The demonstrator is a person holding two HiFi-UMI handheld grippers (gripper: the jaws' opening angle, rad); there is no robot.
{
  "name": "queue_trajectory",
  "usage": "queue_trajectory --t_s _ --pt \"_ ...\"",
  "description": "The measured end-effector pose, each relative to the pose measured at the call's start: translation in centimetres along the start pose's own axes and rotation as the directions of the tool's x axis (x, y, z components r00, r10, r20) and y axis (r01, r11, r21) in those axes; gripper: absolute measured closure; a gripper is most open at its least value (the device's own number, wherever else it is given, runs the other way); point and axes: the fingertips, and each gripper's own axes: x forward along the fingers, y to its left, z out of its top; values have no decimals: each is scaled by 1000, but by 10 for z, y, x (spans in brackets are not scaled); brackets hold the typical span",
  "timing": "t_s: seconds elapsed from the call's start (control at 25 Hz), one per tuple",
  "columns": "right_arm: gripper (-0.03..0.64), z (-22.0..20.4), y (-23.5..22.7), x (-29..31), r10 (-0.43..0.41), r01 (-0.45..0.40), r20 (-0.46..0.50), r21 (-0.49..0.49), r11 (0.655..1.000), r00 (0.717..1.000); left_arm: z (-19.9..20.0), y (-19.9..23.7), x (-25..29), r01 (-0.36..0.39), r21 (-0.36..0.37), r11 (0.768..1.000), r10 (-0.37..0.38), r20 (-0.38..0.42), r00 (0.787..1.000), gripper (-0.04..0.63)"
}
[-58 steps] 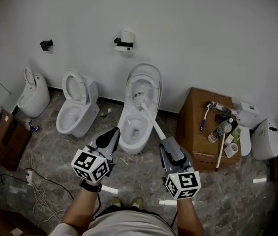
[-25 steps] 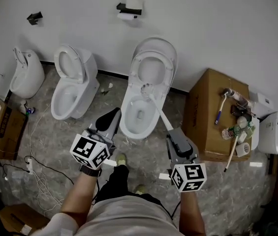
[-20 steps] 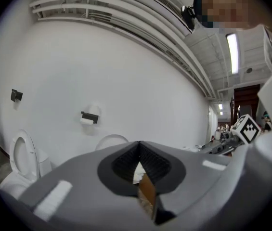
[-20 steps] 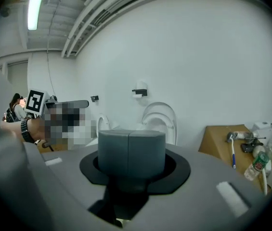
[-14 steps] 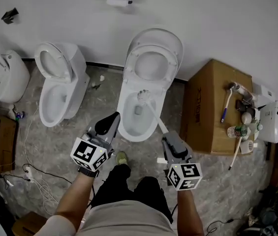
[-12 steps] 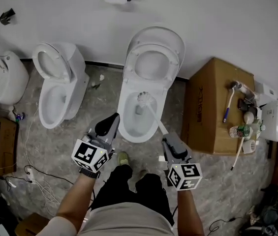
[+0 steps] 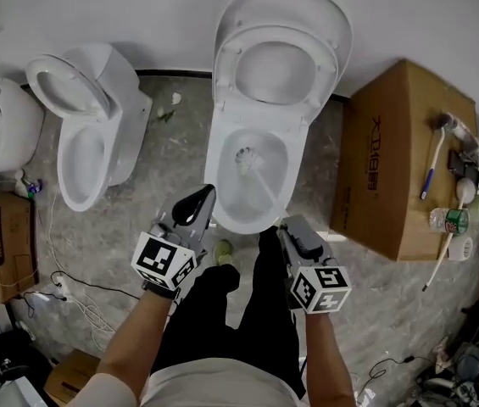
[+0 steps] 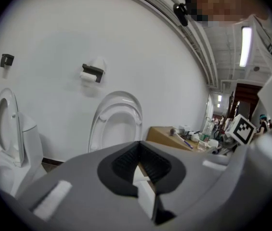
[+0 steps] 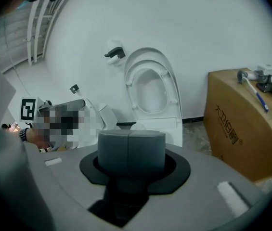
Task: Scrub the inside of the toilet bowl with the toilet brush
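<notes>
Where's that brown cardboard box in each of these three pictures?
Head view: box at the right, large.
Left gripper view: small, right of centre.
Right gripper view: large, at the right edge.
Shared landmark: the raised toilet lid, left of the box in all three.

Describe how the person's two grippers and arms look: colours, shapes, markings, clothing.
The left gripper and right gripper have grey bodies that taper to two jaws, with black insets at the jaws. Each carries a white cube printed with black square markers. The forearms are bare, a dark band circles the left wrist, and the shirt is light.
</notes>
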Motion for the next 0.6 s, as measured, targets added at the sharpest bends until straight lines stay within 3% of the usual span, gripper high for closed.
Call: queue_trajectory --t_s 0.2,0.6 --pt "453 -25 -33 58 10 -8 -62 27 1000 998 -41 9 41 -4 21 1000 5 -44 999 589" --pt "453 -83 -80 184 39 -25 -130 108 994 991 -151 55 95 -110 -76 991 101 -113 988 589"
